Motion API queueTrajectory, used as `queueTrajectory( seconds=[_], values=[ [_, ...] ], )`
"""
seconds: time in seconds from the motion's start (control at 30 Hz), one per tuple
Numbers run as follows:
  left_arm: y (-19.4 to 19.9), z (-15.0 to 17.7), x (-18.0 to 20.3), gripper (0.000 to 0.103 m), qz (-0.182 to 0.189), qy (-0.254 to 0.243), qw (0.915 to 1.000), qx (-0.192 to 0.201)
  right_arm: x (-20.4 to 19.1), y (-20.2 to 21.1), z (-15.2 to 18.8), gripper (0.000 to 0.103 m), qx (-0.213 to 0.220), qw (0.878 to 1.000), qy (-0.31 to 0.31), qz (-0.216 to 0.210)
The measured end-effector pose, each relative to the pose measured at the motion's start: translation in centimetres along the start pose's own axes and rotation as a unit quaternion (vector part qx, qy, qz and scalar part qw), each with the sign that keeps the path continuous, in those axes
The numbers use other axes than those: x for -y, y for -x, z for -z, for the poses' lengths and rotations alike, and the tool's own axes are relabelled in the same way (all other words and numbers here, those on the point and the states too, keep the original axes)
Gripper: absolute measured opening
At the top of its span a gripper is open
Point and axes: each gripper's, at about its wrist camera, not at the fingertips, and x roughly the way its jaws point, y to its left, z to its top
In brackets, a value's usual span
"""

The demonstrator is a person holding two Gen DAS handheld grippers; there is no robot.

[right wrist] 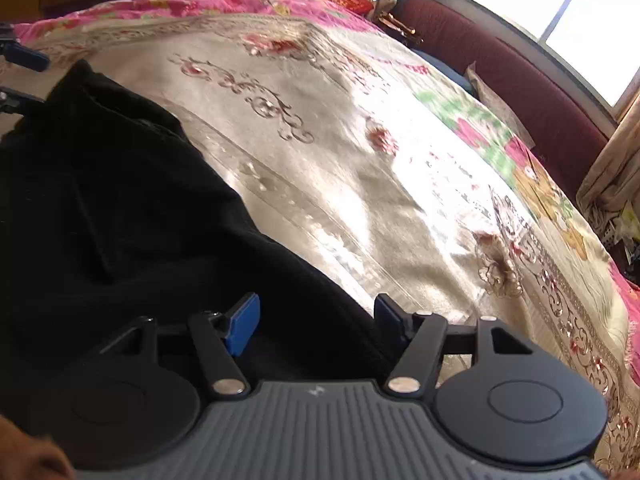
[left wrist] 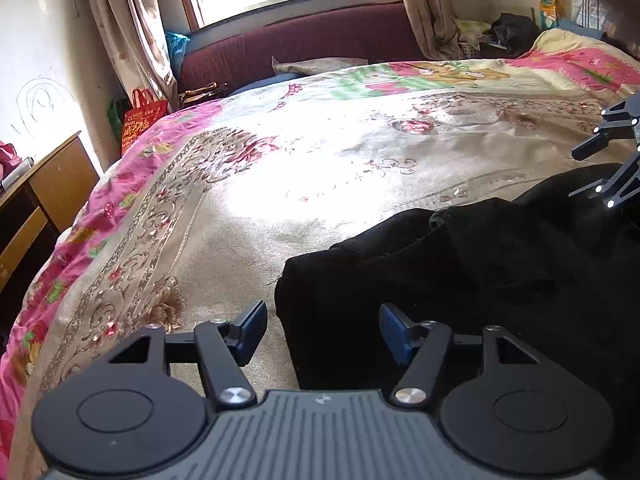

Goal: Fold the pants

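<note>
While floral bedspread [left wrist: 248, 216] spreads ahead of both parted, empty finger pairs, black pants [left wrist: 460, 280] lie beneath; curtains [left wrist: 120, 20] only in left view.

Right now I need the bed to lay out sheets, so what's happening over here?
A person is folding black pants on the flowered bedspread, with a handheld tool in each hand. Both tools are open and neither grips the fabric. The left tool sits at one edge of the pants, the right tool over the opposite edge. The pants lie bunched in a thick heap near the bed's near side; the rest of the bedspread is bare.
</note>
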Motion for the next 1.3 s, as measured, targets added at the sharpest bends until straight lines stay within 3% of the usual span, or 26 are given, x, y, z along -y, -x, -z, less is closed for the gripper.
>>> queueTrajectory(
  seconds=[0.13,0.27,0.3,0.33,0.4,0.43,0.5,0.67,0.73,0.87,0.93,1.13,1.2,1.3],
  values=[
    [-2.1,-0.1,0.3,0.083,0.016,-0.011,0.9997,-0.014,0.9,-3.2,0.2,0.064,-0.028,0.999,-0.027,-0.019],
    [-3.1,-0.4,0.5,0.097,0.01,-0.026,0.9995,-0.017,1.3,-3.3,0.5,0.059,-0.025,0.997,-0.061,-0.033],
    [-3.5,-0.6,0.2,0.097,0.008,-0.02,0.9996,-0.019,1.4,-3.1,0.5,0.051,-0.026,0.996,-0.07,-0.04],
    [-3.8,-0.9,-0.1,0.096,0.009,-0.01,0.9997,-0.023,1.2,-2.9,0.5,0.033,-0.028,0.996,-0.077,-0.044],
    [-4.5,-1.3,-0.7,0.086,0.012,0.011,0.9993,-0.034,0.7,-2.6,0.5,0.019,-0.033,0.996,-0.07,-0.033],
    [-4.9,-1.5,-1.0,0.075,0.023,0.021,0.9985,-0.044,0.4,-2.4,0.6,0.014,-0.034,0.997,-0.065,-0.027],
    [-5.1,-1.8,-1.0,0.069,0.021,0.028,0.9982,-0.049,0.2,-2.1,0.6,0.008,-0.036,0.997,-0.069,-0.019],
    [-3.9,-2.2,-0.4,0.049,0.011,0.023,0.9987,-0.043,-0.1,-0.5,0.6,0.004,-0.018,0.997,-0.069,0.003],
    [-3.3,-2.6,-0.7,0.033,0.004,0.034,0.9987,-0.037,0.1,0.9,0.4,0.003,-0.001,0.997,-0.074,0.008],
    [-0.2,-3.0,-1.9,0.027,0.017,0.066,0.9977,-0.002,0.6,5.5,0.5,0.003,0.039,0.995,-0.088,0.006],
    [2.2,-2.7,-2.2,0.018,0.027,0.075,0.9966,0.021,0.1,8.7,1.2,0.003,0.059,0.994,-0.088,0.002],
    [13.5,1.5,-3.2,0.018,0.077,0.114,0.9853,0.101,-4.5,21.2,6.5,0.003,0.116,0.987,-0.097,-0.046],
    [16.0,3.6,-2.6,0.018,0.085,0.102,0.986,0.101,-6.8,24.0,8.8,0.003,0.11,0.987,-0.098,-0.062],
    [16.6,5.6,-0.5,0.019,0.091,0.071,0.9904,0.076,-10.1,25.2,11.7,0.003,0.068,0.987,-0.109,-0.096]
  ],
)
